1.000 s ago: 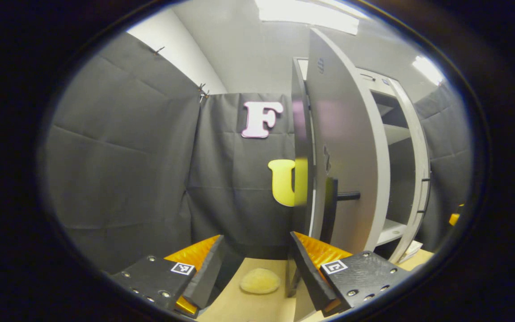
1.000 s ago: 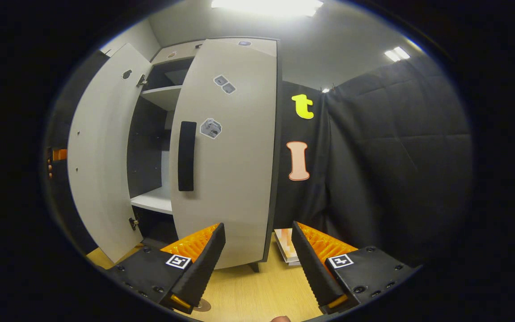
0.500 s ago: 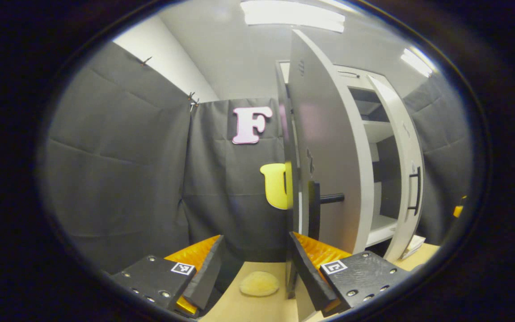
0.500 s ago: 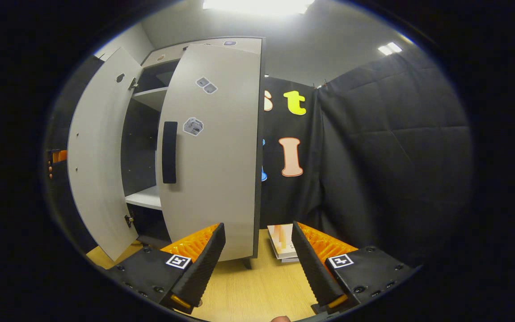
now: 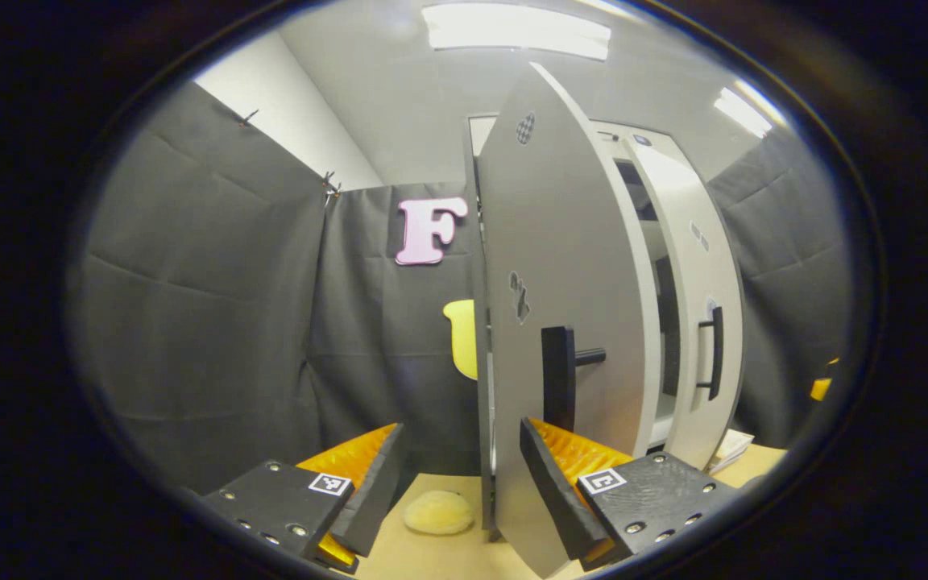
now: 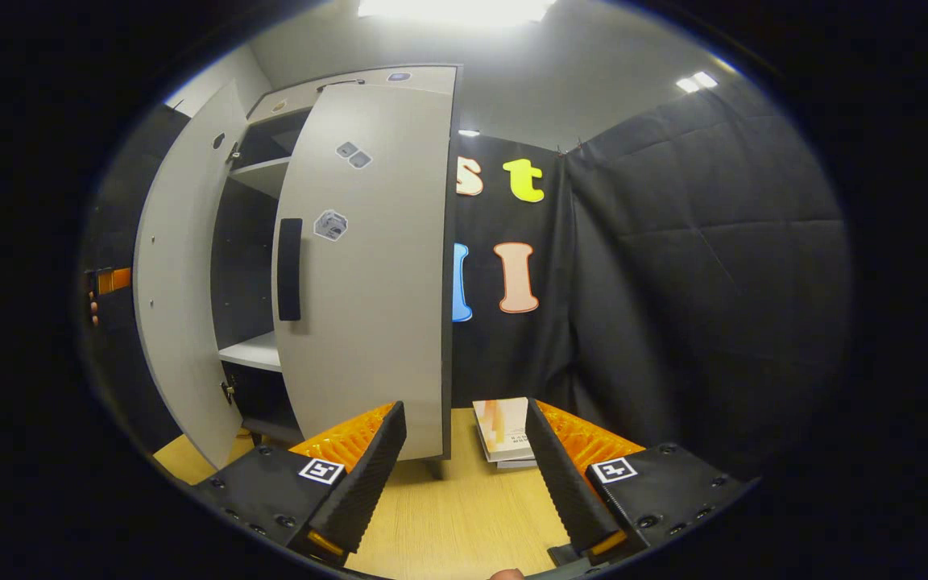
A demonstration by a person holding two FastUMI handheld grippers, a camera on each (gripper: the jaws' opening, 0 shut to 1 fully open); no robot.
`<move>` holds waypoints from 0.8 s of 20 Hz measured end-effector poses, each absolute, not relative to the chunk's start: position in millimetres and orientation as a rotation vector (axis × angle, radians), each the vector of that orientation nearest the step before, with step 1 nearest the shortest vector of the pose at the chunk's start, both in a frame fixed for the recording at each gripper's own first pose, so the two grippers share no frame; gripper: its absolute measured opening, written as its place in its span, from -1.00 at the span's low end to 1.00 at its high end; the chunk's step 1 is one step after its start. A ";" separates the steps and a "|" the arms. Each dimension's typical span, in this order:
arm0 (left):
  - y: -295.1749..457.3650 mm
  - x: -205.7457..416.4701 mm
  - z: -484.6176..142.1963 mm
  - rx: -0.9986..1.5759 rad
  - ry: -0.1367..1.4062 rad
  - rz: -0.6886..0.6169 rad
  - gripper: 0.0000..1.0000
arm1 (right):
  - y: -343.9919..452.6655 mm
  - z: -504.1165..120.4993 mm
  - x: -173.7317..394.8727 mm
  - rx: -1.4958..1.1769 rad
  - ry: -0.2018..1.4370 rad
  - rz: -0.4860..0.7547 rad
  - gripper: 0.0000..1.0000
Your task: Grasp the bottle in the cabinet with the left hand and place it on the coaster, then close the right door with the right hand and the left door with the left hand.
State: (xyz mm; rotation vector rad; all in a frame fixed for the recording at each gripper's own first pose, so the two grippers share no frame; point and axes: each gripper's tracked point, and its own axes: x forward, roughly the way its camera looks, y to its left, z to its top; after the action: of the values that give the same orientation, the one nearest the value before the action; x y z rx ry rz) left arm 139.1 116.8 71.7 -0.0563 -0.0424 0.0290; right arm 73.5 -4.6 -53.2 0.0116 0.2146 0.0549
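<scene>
Judging from how things lie, the work is in its closing stage: both doors are partly swung in and neither is shut, and the dark gap of the cabinet [image 6: 246, 266] between them holds bare shelves, so the bottle seems to be out already, though where it stands now I cannot tell. A pale round pad, probably the coaster [image 5: 437, 512], lies on the table [image 5: 432, 556] near the foot of the left door with nothing on it in the part that shows. The left gripper [image 5: 457, 475] is spread wide and holds nothing; the left door [image 5: 569, 282] stands edge-on between its fingers, with the right-hand finger [image 5: 548, 491] against or just in front of the door's face, and I cannot tell which. The right gripper [image 6: 464, 467] is also wide and empty, well apart from the right door [image 6: 375, 266]. The left gripper view gives the outer face of the left door, its black handle [image 5: 558, 374], and the pad. The right gripper view gives the inside of the left door, the shelves, a thin book [image 6: 503, 431] on the table beside the cabinet, and the other gripper with fingers of a hand at the far left edge
</scene>
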 end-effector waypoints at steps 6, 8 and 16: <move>86.9 143.1 73.0 -0.079 -0.047 0.011 0.75 | -25.2 -54.3 66.4 0.009 0.213 0.034 0.91; 73.6 146.7 71.4 -0.090 -0.046 -0.003 0.73 | -31.2 -54.8 64.7 0.008 0.217 0.027 0.91; 15.7 175.0 70.1 -0.131 -0.032 -0.085 0.75 | -63.3 -56.7 58.3 -0.003 0.219 -0.015 0.91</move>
State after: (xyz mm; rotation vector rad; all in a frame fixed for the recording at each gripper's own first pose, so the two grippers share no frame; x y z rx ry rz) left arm 175.0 15.7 70.1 -0.1312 -0.0315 -0.0854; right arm 58.3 -63.3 -56.7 -0.0032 0.2195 -0.0151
